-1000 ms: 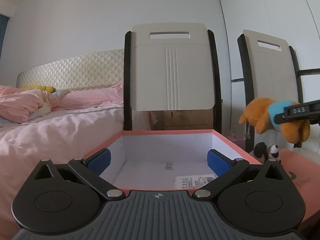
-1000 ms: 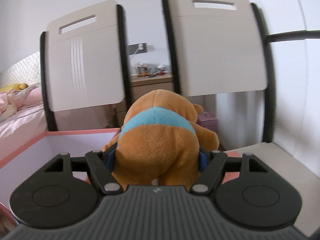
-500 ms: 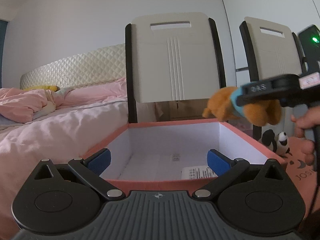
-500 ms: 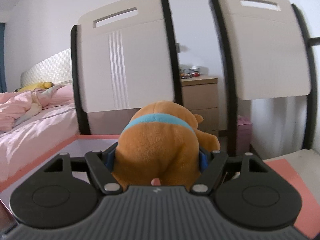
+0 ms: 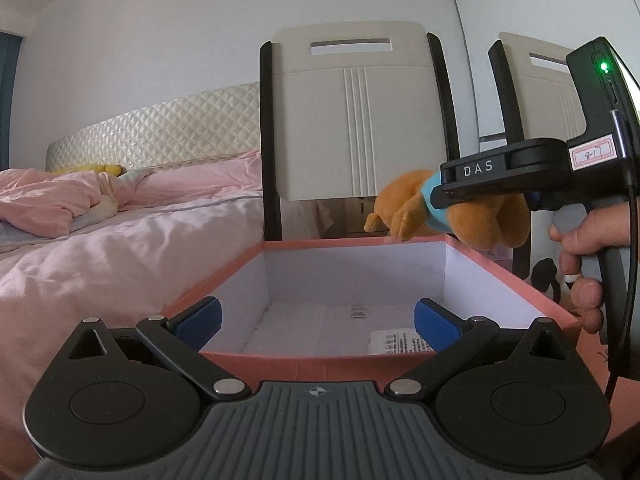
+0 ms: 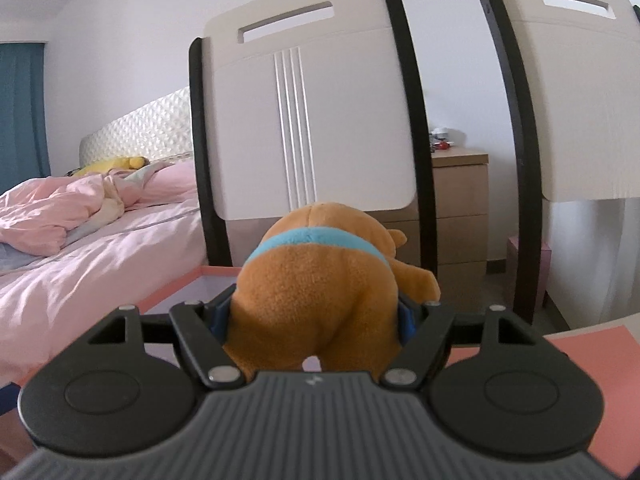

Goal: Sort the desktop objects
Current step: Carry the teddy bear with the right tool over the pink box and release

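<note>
While I watched, my right gripper [image 6: 314,320] was clamped on the orange plush bear with a blue band [image 6: 316,280] (above the pink-rimmed white cardboard box's [image 5: 508,276] far right corner), my left gripper [image 5: 318,322] gaped empty at its near wall.

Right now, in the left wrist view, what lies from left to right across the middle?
Pink bed → cream chair back → orange plush bear → hand holding the right tool.
</note>
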Demonstrator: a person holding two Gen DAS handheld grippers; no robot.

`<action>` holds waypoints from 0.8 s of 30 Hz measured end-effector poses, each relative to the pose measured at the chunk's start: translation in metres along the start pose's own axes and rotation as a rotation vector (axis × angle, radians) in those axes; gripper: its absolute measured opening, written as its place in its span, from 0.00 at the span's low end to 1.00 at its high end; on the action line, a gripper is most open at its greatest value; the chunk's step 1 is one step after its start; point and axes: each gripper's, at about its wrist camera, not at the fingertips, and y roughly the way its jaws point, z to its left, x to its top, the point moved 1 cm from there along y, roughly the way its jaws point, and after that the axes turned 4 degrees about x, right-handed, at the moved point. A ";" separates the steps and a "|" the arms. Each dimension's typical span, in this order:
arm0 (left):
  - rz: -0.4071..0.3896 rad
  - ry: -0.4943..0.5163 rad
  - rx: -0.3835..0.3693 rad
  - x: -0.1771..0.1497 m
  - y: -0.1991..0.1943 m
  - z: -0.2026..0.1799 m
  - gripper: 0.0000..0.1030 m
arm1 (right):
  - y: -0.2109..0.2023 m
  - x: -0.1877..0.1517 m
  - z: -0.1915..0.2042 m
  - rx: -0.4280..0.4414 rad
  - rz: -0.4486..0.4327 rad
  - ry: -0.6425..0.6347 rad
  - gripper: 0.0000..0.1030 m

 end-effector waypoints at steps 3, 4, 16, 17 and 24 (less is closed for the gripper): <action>0.000 0.001 0.003 0.000 -0.001 -0.001 1.00 | 0.001 0.000 0.001 0.011 0.012 0.013 0.72; 0.000 0.002 0.001 0.000 -0.001 -0.001 1.00 | 0.000 -0.001 0.002 0.018 0.017 0.015 0.72; 0.004 0.007 -0.008 -0.001 -0.002 -0.003 1.00 | 0.003 -0.011 0.018 0.030 0.059 0.000 0.73; 0.004 0.007 -0.009 -0.001 -0.002 -0.003 1.00 | 0.004 -0.012 0.018 0.032 0.062 0.004 0.76; 0.005 0.008 -0.009 -0.001 -0.003 -0.005 1.00 | -0.006 -0.011 0.013 0.009 -0.019 0.014 0.96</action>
